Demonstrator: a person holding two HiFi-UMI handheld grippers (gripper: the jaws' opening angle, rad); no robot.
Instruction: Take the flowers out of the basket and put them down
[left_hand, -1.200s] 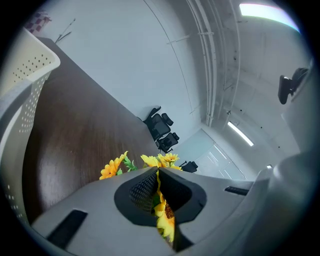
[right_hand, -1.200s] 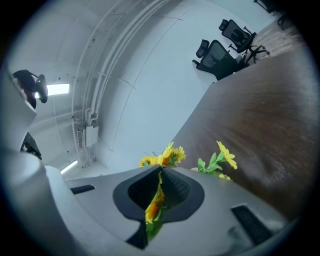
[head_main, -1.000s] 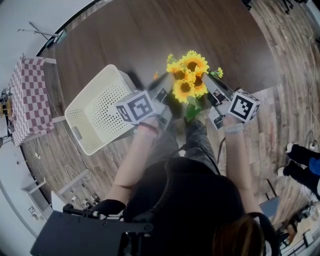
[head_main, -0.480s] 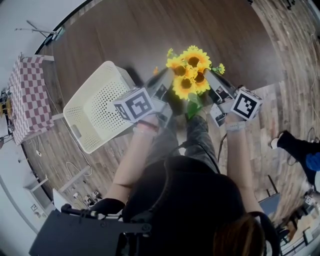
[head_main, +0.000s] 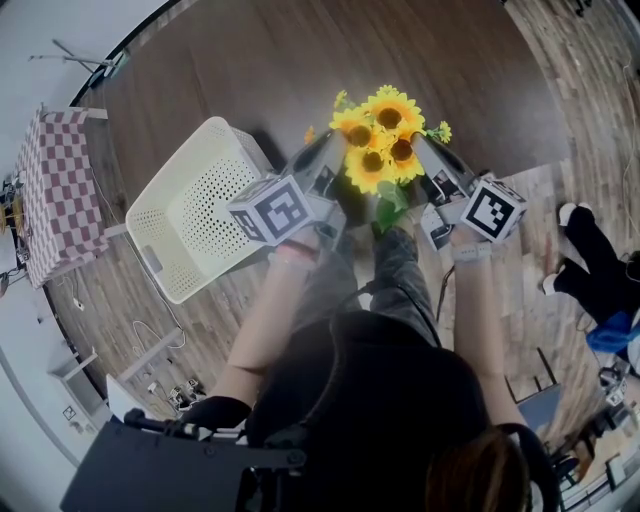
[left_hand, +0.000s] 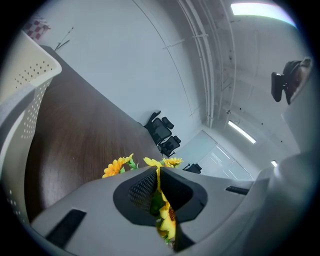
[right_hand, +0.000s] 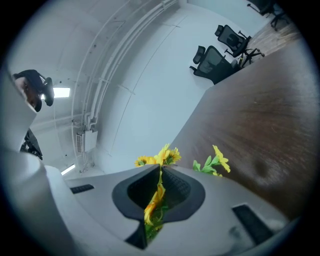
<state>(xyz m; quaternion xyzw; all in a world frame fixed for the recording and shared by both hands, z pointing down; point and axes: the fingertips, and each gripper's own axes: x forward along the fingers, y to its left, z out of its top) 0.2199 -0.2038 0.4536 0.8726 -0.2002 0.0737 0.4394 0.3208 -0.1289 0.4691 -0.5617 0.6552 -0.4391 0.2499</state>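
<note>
A bunch of yellow sunflowers (head_main: 380, 140) with green leaves hangs above the near edge of the dark table (head_main: 250, 70), right of the white perforated basket (head_main: 190, 215). My left gripper (head_main: 335, 152) pinches the bunch from the left and my right gripper (head_main: 422, 150) from the right. In the left gripper view the left gripper (left_hand: 158, 172) has petals and a leaf in the slit between its jaws, with blooms (left_hand: 120, 166) beyond. In the right gripper view the right gripper (right_hand: 160, 171) likewise holds petals, with blooms (right_hand: 161, 156) ahead. Both pairs of jaws have just been opening slightly, flowers still between them.
A table with a red checked cloth (head_main: 55, 190) stands at the far left. Another person's legs (head_main: 590, 255) are on the wooden floor at the right. Office chairs (right_hand: 225, 45) stand beyond the table's far end. My own legs are below the bunch.
Both grippers and the flowers stay in about the same place. The other person at the right edge has moved further into view.
</note>
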